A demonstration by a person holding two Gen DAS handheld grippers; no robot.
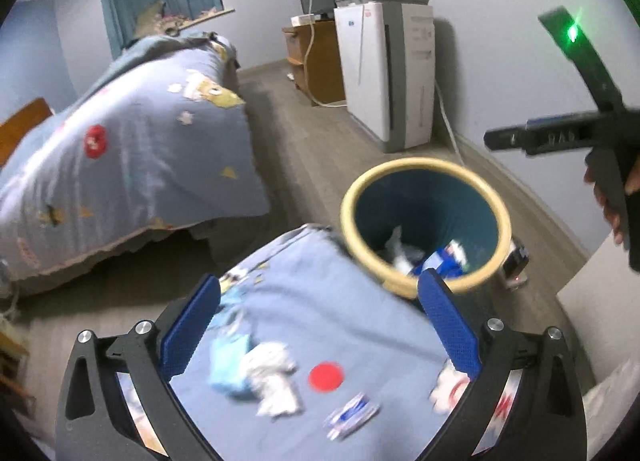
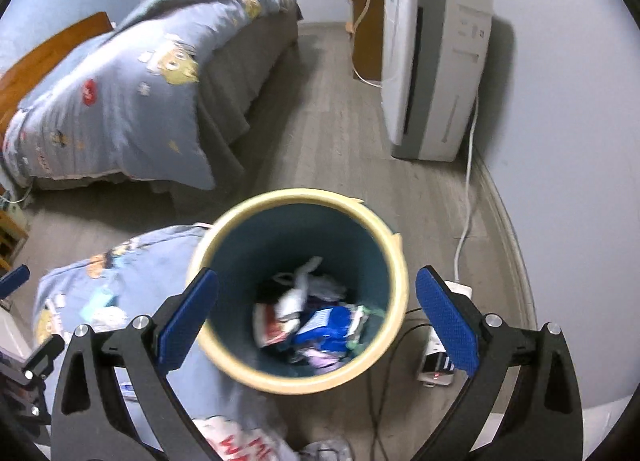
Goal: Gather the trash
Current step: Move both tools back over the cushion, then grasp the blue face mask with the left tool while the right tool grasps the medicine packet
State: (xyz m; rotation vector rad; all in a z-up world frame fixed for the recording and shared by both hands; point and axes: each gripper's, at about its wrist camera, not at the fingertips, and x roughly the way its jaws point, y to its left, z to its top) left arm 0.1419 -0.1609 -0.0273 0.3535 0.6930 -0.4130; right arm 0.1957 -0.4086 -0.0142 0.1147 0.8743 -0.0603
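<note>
A round bin with a yellow rim and teal inside stands on the floor against a blue sheet. My right gripper hangs open and empty above the bin, which holds wrappers and tissue. My left gripper is open and empty over the sheet. On the sheet lie a crumpled white tissue, a light blue wrapper, a blue-white sachet and a white packet with red print. The left wrist view shows the right gripper side-on, held by a hand.
A bed with a blue patterned quilt fills the left. A white air purifier and a wooden cabinet stand against the far wall. A power strip and cables lie on the floor right of the bin.
</note>
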